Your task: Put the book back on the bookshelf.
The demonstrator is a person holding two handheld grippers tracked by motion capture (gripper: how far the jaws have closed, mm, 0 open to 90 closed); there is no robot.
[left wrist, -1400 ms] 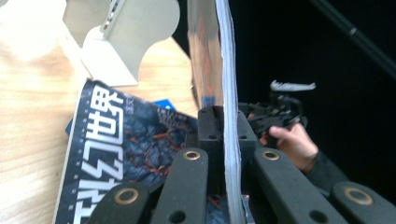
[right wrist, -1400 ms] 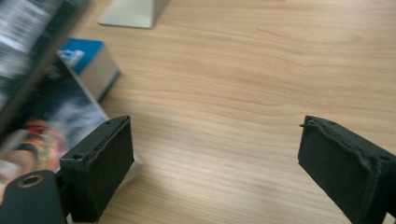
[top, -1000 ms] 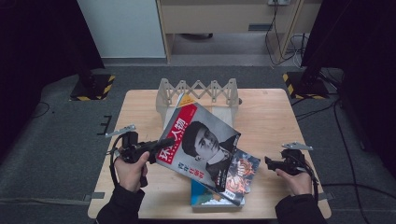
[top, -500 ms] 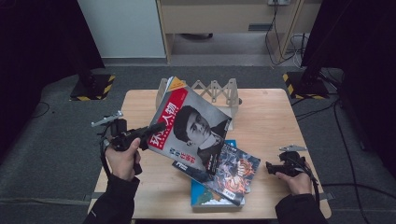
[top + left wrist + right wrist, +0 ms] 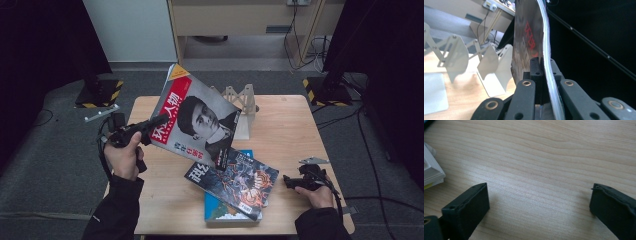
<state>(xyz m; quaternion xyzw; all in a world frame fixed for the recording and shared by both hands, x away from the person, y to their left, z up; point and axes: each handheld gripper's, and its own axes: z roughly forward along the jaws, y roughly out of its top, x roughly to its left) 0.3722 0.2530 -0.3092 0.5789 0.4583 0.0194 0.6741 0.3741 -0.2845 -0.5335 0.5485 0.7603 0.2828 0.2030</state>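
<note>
We see a light wooden desk standing on grey carpet. Near its 12 o'clock edge stands a pale expanding rack with upright dividers; in the left gripper view its fins rest on the wood. Toward 6 o'clock lies a dark-covered magazine, skewed, on top of a blue book that sits flat on the desk. At about 4 o'clock, bare wood grain shows in the right gripper view.

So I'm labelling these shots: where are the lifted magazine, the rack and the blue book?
lifted magazine (image 5: 197,122), high view, cover portrait
rack (image 5: 243,107), high view, white divider
blue book (image 5: 216,209), high view, front corner
</note>
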